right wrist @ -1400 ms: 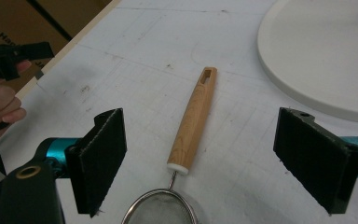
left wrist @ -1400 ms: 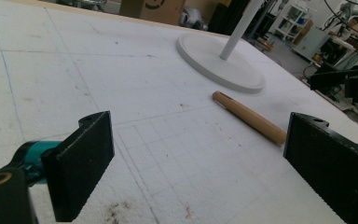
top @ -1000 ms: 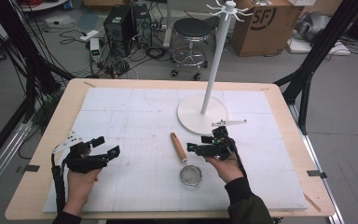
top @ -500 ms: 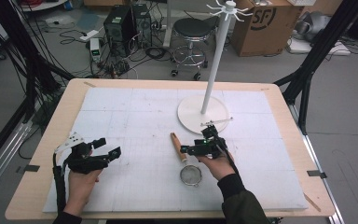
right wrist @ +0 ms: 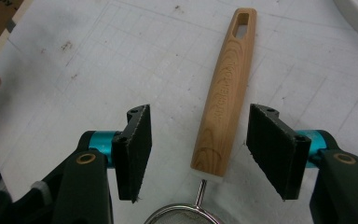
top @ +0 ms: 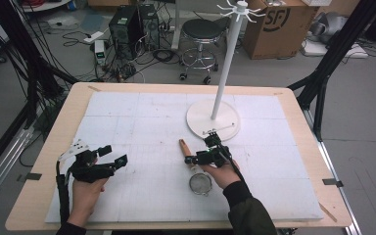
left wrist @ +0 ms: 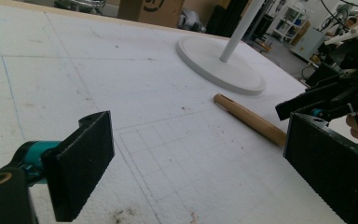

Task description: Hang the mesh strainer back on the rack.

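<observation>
Strainer, small and round-meshed with a wooden handle, lies flat on the white foam sheet that covers the table, near the middle and a little toward the person's side. Its mesh bowl points toward the person, and its handle runs away toward the round white base of the hanging stand, stopping short of it.

The right claw is lowered over the handle's thicker end, just above where it meets the wire neck. Its jaws have just been closing, with the handle between them, but a clear gap shows on each side of the wood, so nothing is gripped yet. The handle sits a little nearer the right-hand pad in the right gripper view.

The left claw rests off to the left on the foam, well apart from the strainer, jaws spread wide and holding nothing. In the left gripper view the handle's far end lies between the two pads, far beyond them.
</observation>
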Motion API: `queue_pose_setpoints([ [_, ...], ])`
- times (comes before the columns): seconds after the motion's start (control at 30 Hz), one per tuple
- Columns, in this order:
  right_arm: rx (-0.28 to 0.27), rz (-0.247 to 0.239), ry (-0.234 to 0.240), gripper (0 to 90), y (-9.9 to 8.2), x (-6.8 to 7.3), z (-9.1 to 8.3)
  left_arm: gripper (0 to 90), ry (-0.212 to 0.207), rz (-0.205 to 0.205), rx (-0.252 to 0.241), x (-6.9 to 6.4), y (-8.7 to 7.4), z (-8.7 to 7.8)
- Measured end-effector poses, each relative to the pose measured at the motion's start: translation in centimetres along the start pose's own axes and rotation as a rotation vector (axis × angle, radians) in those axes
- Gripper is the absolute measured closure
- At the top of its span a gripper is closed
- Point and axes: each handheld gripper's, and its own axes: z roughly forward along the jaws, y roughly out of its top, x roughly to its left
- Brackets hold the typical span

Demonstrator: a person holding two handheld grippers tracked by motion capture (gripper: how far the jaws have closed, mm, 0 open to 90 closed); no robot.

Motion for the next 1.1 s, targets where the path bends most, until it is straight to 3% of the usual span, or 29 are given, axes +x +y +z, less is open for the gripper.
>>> queue_pose_setpoints([
  [0.3, 0.049, 0.001, -0.025, 47.4, 0.0, 0.0, 0.8, 9.2, -0.001, 0.005, 0.002, -0.1, 0.0, 0.0],
  [0.77, 0.109, -0.012, -0.053, 50.7, 0.1, 0.4, 1.6, 9.2, -0.010, 0.010, 0.011, -0.3, -0.1, 0.1],
  [1.1, 0.137, -0.064, -0.103, 52.2, -0.1, 0.9, 2.0, 9.3, -0.012, 0.008, 0.012, -0.3, -0.1, 0.1],
])
